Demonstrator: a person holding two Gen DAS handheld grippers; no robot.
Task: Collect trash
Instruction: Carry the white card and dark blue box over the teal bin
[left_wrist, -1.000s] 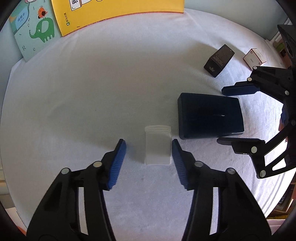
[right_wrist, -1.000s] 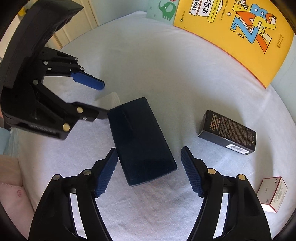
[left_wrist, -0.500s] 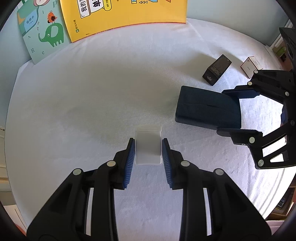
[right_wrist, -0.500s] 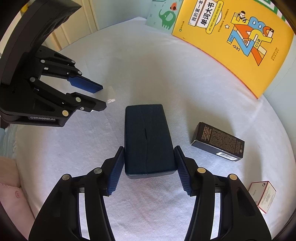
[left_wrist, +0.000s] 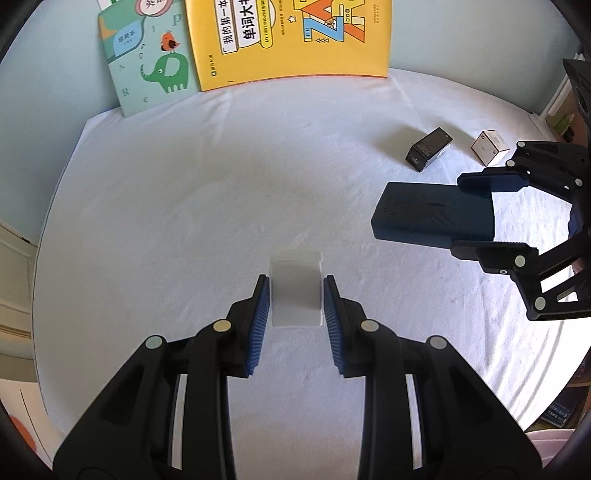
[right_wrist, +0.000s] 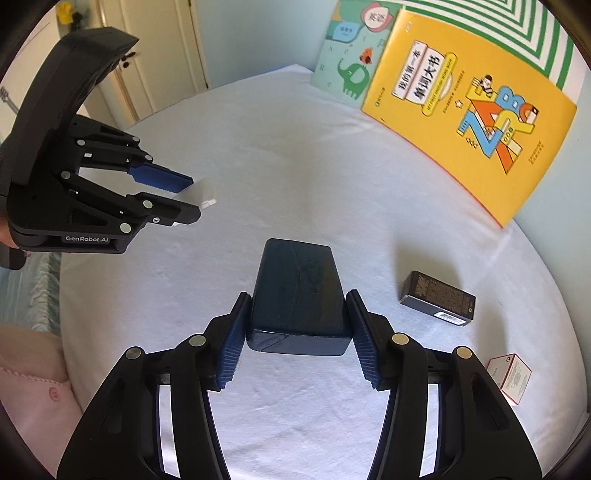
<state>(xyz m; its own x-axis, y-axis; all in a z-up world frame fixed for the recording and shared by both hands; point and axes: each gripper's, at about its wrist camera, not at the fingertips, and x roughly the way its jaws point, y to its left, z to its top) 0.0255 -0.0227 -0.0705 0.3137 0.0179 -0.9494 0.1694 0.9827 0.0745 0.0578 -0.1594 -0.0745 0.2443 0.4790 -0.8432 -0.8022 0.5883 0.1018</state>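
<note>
A small clear plastic box (left_wrist: 295, 291) hangs above the white bed sheet (left_wrist: 221, 206), and my left gripper (left_wrist: 294, 295) is shut on its two sides. The right wrist view shows that same left gripper (right_wrist: 192, 199) at the left with the clear plastic box (right_wrist: 205, 192) sticking out past its tips. A large dark blue box (right_wrist: 297, 295) is lifted off the sheet, clamped between the blue pads of my right gripper (right_wrist: 297, 314). From the left wrist view the dark blue box (left_wrist: 432, 216) and right gripper (left_wrist: 484, 210) sit at the right.
A small black box (right_wrist: 437, 299) and a white box with red trim (right_wrist: 511, 376) lie on the sheet at the right. A yellow book (right_wrist: 469, 107) and a green elephant book (right_wrist: 351, 55) lean against the far wall. A pink pillow (right_wrist: 33, 387) lies at lower left.
Both grippers closed on their boxes, the left on the clear one, the right on the dark blue one, and lifted them off the sheet. The view now takes in more of the bed.
</note>
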